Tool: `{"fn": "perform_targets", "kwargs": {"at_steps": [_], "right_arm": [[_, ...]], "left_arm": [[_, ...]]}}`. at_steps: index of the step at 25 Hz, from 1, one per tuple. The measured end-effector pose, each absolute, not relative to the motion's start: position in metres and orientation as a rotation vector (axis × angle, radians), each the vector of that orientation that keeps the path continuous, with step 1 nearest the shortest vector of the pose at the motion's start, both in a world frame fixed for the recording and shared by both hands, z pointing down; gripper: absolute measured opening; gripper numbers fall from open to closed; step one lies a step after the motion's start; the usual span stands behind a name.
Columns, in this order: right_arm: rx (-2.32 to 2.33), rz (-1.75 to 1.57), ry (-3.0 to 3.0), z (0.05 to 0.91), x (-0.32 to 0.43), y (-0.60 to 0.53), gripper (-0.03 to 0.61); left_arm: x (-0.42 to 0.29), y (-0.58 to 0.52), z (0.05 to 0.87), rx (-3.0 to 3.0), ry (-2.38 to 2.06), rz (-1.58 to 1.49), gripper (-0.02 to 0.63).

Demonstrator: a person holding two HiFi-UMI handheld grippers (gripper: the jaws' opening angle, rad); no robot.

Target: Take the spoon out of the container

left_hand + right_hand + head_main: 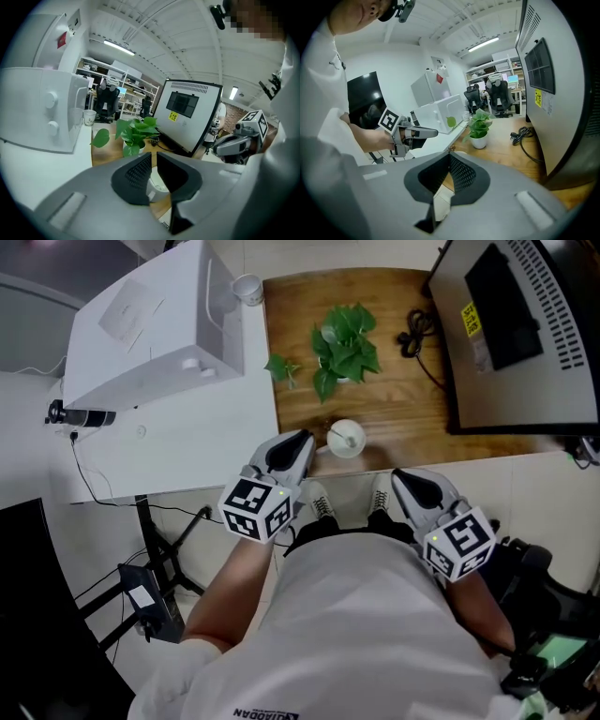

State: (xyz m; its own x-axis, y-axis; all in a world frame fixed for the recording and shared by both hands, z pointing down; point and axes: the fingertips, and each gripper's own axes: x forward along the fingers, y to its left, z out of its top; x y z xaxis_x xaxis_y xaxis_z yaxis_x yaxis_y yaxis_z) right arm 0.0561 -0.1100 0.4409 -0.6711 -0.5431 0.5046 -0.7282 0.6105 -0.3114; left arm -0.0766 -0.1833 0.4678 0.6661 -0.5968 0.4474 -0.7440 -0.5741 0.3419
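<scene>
A small white container (346,439) stands near the front edge of the wooden table (412,418), and a thin spoon (339,434) rests inside it. My left gripper (300,441) hovers just left of the container, its jaws a narrow slit apart with nothing between them. Through that slit in the left gripper view (153,164) part of the container (157,185) shows below. My right gripper (401,476) hangs off the table's front edge, to the right of and nearer than the container. In the right gripper view (449,159) its tips meet, holding nothing.
A potted green plant (343,341) stands behind the container. A large black-screened unit (525,329) fills the table's right side, with a black cable (418,330) beside it. A white appliance (155,329) and a paper cup (247,289) sit on the white table at left.
</scene>
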Motion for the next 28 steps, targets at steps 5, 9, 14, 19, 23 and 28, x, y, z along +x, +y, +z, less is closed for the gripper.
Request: {"fn": "perform_targets", "kwargs": {"at_steps": [5, 9, 14, 19, 23, 28], "right_arm": [[1.028, 0.740, -2.463, 0.447, 0.062, -0.116, 0.008], [1.040, 0.752, -2.452, 0.449, 0.070, -0.120, 0.008], [1.049, 0.772, -2.432, 0.453, 0.077, -0.124, 0.008], [1.050, 0.780, -2.422, 0.456, 0.079, -0.124, 0.008], [1.060, 0.781, -2.416, 0.455, 0.082, -0.124, 0.008], [1.062, 0.782, -2.411, 0.457, 0.084, -0.122, 0.008]], "left_arm": [[-0.073, -0.199, 0.489, 2.345, -1.039, 0.434, 0.067], [-0.067, -0.209, 0.505, 2.316, -1.038, 0.459, 0.090], [-0.059, -0.210, 0.524, 2.263, -1.006, 0.474, 0.136], [-0.055, -0.210, 0.539, 2.237, -1.003, 0.491, 0.139], [-0.052, -0.209, 0.545, 2.219, -0.988, 0.507, 0.138], [-0.047, -0.205, 0.552, 2.212, -0.959, 0.520, 0.136]]}}
